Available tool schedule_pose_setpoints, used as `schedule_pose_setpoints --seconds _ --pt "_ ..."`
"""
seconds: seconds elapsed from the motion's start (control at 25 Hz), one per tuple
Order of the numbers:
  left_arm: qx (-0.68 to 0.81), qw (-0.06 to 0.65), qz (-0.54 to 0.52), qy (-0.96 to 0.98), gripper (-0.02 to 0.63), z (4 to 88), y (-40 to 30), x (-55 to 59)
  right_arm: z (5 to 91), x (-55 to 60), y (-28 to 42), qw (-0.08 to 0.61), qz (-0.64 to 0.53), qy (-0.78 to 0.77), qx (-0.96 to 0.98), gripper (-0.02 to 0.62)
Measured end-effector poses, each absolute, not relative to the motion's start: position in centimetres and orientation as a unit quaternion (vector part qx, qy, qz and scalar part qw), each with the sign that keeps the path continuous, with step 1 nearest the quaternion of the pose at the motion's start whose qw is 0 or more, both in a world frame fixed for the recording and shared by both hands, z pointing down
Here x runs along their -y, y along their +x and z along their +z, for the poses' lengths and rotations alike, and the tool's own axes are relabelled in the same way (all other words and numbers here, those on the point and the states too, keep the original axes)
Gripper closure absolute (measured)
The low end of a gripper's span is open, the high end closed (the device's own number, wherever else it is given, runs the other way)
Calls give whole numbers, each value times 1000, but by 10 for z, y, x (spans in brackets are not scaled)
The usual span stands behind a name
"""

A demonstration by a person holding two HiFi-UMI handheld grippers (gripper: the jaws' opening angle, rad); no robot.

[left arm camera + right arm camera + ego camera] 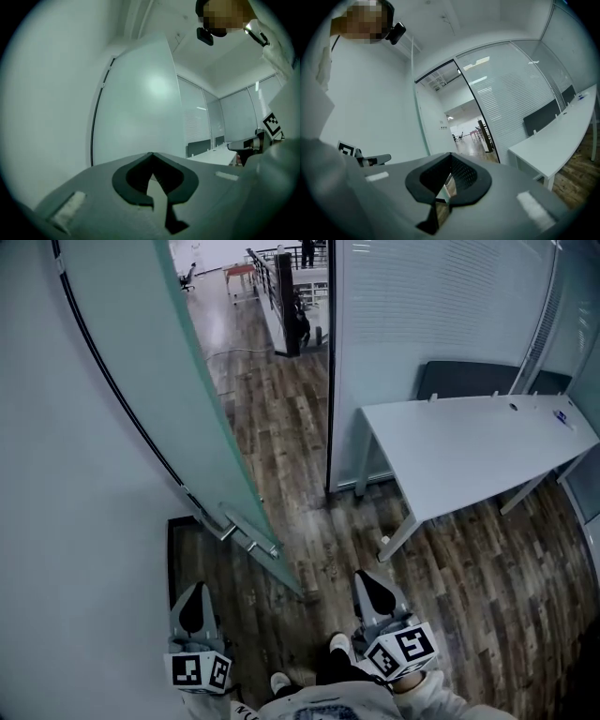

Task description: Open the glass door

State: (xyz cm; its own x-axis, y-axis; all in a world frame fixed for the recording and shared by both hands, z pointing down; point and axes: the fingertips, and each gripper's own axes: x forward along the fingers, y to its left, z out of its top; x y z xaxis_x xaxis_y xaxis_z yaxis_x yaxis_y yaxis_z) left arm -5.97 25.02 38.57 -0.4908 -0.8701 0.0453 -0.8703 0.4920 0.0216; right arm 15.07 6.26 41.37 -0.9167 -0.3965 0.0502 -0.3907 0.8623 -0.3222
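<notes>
Two tools, both pressed together and empty, in my head view: left tool [197, 592] lower left, below the frosted glass door [164, 381] standing open; right tool [372, 583] right of its edge.

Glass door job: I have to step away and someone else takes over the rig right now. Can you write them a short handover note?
Left gripper: shut, empty, held low near the body, apart from the door.
Right gripper: shut, empty, also low, facing the doorway.
Glass door: swung well open on the left. Neither gripper touches its handle. The doorway opens onto a wood-floored corridor, and a white table stands to the right.
Done: the door looks open.
Left: probably nothing. If a wider opening is wanted, grip the handle again and pull further.
</notes>
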Motion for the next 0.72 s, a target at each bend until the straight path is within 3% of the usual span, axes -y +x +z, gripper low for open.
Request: schedule_pose_setpoints --seconds 0.72 --pt "816 12 -14 578 603 371 -40 -394 381 -276 123 16 -122 -223 -967 591"
